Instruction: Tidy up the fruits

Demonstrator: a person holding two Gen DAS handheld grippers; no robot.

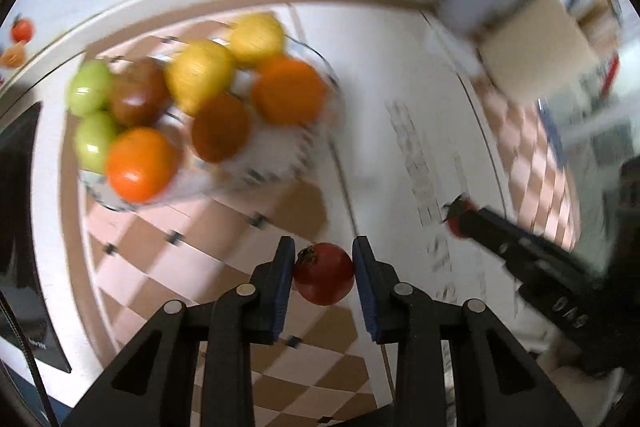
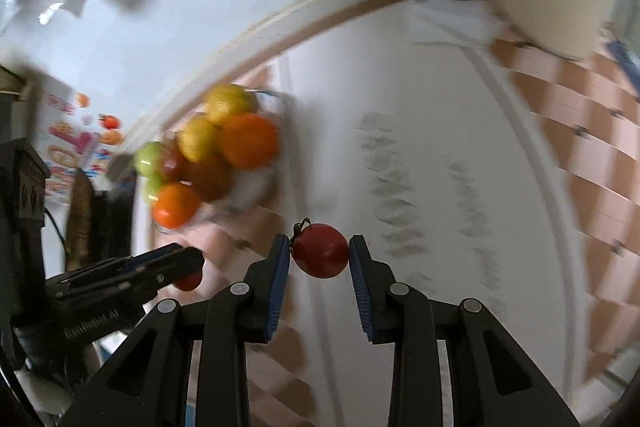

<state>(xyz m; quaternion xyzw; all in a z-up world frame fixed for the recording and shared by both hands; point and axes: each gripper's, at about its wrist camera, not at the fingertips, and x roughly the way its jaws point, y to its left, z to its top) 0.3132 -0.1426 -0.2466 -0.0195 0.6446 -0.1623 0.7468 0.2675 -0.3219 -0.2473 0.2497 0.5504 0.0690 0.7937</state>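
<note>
The left tool (image 1: 324, 277) is clamped on a red tomato (image 1: 324, 273), both blue pads (image 1: 280, 291) pressed to its sides, its dried stem turned toward the left pad. The right tool (image 2: 319, 259) grips a second red tomato (image 2: 320, 256) the same way — stem up and to the left. Both are held above the tabletop (image 1: 400, 75), which is white with a checkered cloth (image 1: 168, 267) under the left tool. Off to the left tool's right, the right tool shows from the side with its tomato at the tip. Farther ahead and to the left of both tools sits a glass bowl (image 1: 316, 59) — piled with green, yellow, orange and dark reddish-brown fruit (image 1: 288, 91), well apart from either tomato.
</note>
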